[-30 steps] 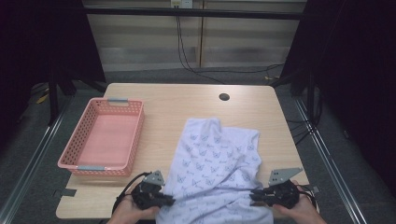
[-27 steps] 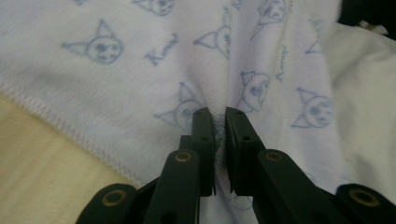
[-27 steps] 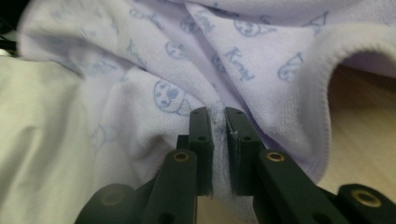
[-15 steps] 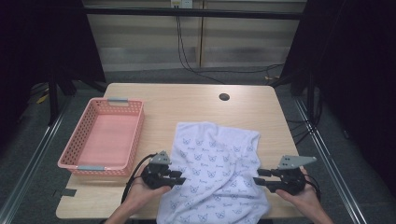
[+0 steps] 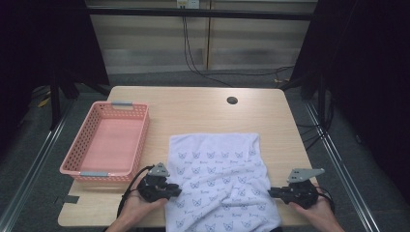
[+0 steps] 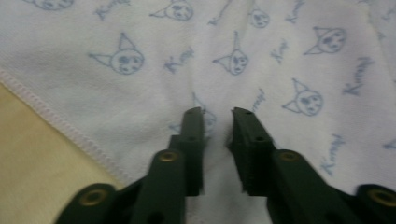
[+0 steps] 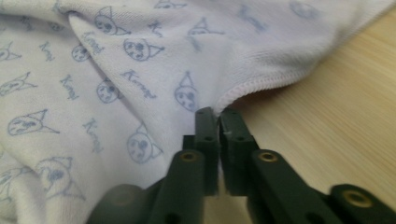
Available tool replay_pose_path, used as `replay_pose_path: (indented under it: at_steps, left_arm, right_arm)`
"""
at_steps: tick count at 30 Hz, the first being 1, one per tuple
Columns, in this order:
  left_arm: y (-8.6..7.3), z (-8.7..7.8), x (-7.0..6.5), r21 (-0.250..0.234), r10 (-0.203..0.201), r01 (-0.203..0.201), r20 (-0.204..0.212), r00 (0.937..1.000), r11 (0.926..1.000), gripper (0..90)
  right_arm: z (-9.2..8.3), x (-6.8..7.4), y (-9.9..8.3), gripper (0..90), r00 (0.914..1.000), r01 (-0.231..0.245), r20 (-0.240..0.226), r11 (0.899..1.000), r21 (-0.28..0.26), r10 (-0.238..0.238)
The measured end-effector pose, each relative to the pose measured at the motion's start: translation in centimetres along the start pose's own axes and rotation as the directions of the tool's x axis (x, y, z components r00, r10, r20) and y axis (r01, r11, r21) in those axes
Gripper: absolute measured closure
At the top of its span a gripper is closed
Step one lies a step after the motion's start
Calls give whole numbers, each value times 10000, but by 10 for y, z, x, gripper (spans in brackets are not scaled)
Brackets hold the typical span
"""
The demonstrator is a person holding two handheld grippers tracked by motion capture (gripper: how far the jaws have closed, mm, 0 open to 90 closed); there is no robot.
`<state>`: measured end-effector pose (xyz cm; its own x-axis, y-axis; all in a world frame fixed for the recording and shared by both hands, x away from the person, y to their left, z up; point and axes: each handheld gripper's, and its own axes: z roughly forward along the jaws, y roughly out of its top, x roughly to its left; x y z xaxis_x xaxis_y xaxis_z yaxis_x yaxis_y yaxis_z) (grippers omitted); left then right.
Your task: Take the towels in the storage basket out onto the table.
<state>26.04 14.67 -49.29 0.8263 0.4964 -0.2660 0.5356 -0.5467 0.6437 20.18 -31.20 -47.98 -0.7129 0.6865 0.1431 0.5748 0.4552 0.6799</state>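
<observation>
table (image 5: 193, 108): light wooden top, carrying everything below; all places here are given against the towel.
towel (image 5: 217, 164): white terry cloth printed with small blue cat faces, lying on the near middle of the table, its near end draped over the table edge. a second ago it lay as a skewed, bunched shape with a corner pointing away; now its far edge runs straight across and the upper part lies flat, with creases left only near the two grippers.
basket (image 5: 82, 166): pink plastic mesh basket, empty, left of the towel and apart from it; unmoved over the last second.
hole (image 5: 232, 100): dark round cable hole in the table, beyond the towel's far edge.
left gripper (image 6: 218, 112): at the towel's left edge, over the cloth. its jaws have just been opening and stand a little apart, with towel lying under the gap but nothing pinched.
right gripper (image 7: 216, 112): at the towel's right hem. its jaws have just been closing and stand almost together, the stitched hem caught at their tips.
change: both hands have moved away from the person along the towel's sides since a second ago.
meaning: by my reading the spreading is done and the hands are taking fresh holds for a fold; the left has yet to close on its edge.
</observation>
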Motion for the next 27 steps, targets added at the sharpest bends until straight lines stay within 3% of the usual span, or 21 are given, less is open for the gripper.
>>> replay_pose_path:
  at_steps: [4, 8, 10, 13, 15, 18, 20, 22, 25, 26, 27]
  left_arm:
    - [5, 3, 5, -150, -234, 231, -198, 9995, 9996, 633]
    - [17, 11, 14, -165, -116, 109, -439, 9990, 9998, 685]
    - [21, 14, 18, -199, -179, 168, -567, 9982, 9997, 689]
    - [23, 16, 19, -236, -9, -12, -878, 9961, 9997, 691]
    - [25, 17, 21, -197, 225, -254, -1373, 9903, 9995, 720]
    - [26, 19, 23, -413, 126, -171, -1065, 9942, 9990, 630]
    - [25, 19, 18, -367, 395, -440, -1139, 9927, 9984, 573]
    - [24, 20, 12, -226, 688, -718, -1132, 9912, 9972, 566]
    - [18, 17, 4, -186, 521, -533, -608, 9968, 9984, 514]
    - [16, 15, 2, -135, 525, -531, -457, 9976, 9985, 514]
    - [14, 14, -2, -43, 579, -581, -269, 9980, 9983, 514]
  right_arm:
    - [-8, -5, 6, 610, 9984, -254, 492, 9978, -617, 284]
    - [4, -11, 28, 618, 9993, -219, 282, 9937, -1102, 252]
    - [19, -11, 35, 619, 9999, 108, -71, 9971, -756, -114]
    - [43, -13, 35, 621, 9993, 373, 36, 9989, 292, -374]
    - [47, -15, 31, 670, 9987, 429, 253, 9985, 350, -438]
    - [41, -11, 27, 716, 9933, 756, 829, 9951, 640, -808]
    - [34, -9, 20, 835, 9943, 761, 699, 9949, 667, -807]
    - [27, -8, 13, 856, 9961, 542, 664, 9962, 678, -587]
    - [15, -5, 2, 859, 9986, 334, 374, 9962, 804, -365]
    - [10, -1, -2, 859, 9990, 435, 101, 9944, 965, -447]
    - [8, 2, -5, 859, 9985, 520, 128, 9938, 988, -535]
